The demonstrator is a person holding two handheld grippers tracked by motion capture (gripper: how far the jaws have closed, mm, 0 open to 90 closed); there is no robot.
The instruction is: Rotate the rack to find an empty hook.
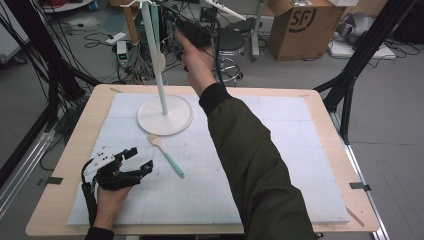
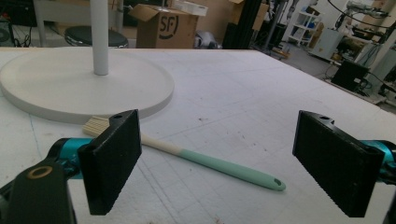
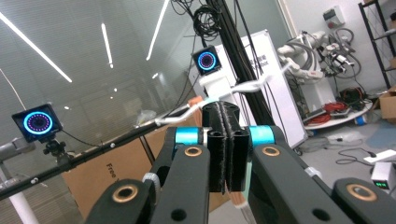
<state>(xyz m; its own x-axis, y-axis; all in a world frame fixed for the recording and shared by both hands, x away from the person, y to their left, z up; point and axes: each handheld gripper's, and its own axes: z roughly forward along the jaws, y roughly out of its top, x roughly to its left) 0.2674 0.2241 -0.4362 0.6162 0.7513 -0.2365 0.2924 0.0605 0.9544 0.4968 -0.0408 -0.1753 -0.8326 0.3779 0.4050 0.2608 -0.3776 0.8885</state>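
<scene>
High view: a white stand with a round base (image 1: pixel 165 116) is seen near the table's far edge, where the raised right gripper (image 1: pixel 192 31) is held at its hooks. Left gripper view: the left gripper (image 2: pixel 219 161) is spread wide, empty, before a mint-handled wooden spatula (image 2: pixel 205 161) lying just beside the base, seemingly lined up for a grasp. Right gripper view: the jaws are clenched on a thin pale handle (image 3: pixel 239 200), probably for hanging.

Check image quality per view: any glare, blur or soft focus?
High view: even light, slightly soft, faint shadows under the stand base. Left claw view: the close left claw pads look crisp, the spatula fairly sharp, background room softer. Right claw view: bright ceiling-light streaks reflected on the glass wall upper left, right claw sharp, far room hazier.
</scene>
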